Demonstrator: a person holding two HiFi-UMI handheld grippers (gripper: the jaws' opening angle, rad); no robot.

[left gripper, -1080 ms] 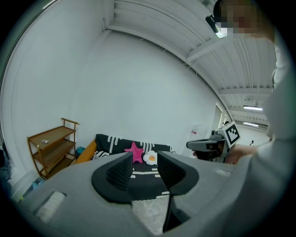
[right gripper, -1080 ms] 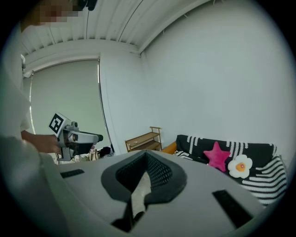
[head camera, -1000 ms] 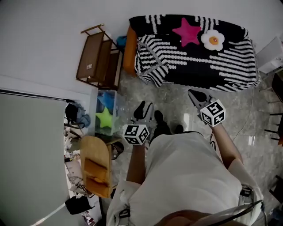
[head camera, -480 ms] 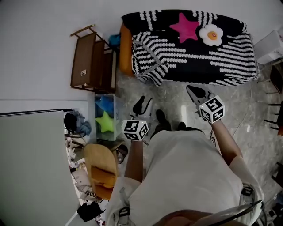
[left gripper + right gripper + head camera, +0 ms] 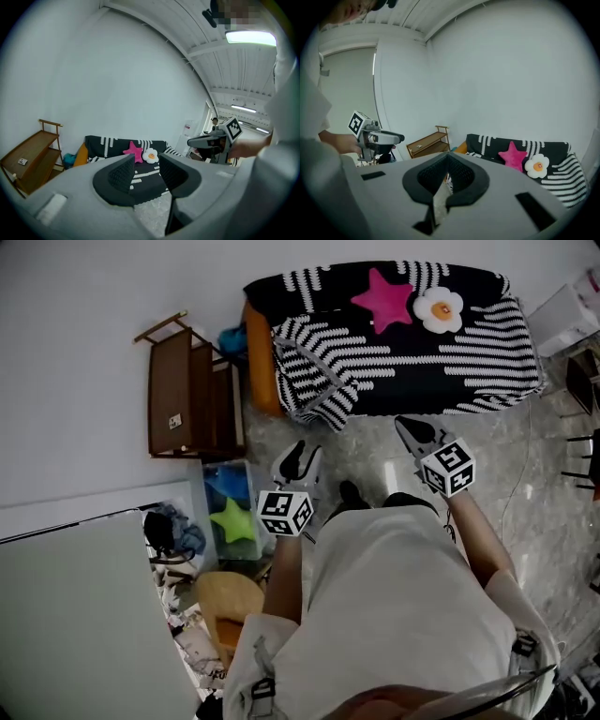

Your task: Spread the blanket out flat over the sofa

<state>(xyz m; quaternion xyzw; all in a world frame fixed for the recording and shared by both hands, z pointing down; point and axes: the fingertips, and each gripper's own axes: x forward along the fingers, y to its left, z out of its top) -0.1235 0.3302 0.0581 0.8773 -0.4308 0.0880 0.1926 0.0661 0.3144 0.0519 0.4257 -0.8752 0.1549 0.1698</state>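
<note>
The black blanket with white stripes [image 5: 450, 367] lies over the sofa [image 5: 255, 352], whose orange left end shows. The blanket's left part is bunched into a fold [image 5: 314, 381] that hangs down the front. A pink star pillow [image 5: 384, 298] and a flower pillow [image 5: 439, 308] rest on it. My left gripper [image 5: 298, 463] is held over the floor short of the fold, open and empty; the sofa shows between its pads [image 5: 124, 171]. My right gripper [image 5: 412, 434] hovers just before the sofa's front edge, its jaws together on nothing [image 5: 447, 159].
A wooden shelf [image 5: 192, 395] stands left of the sofa. A clear bin with a green star pillow [image 5: 234, 519], a wooden stool [image 5: 230, 601] and clutter line the left wall. A white box [image 5: 562, 310] and dark chair legs [image 5: 586, 381] stand at the right.
The person has stepped closer to the sofa, so both grippers are nearer its front edge. The jaws of both look the same as before.
</note>
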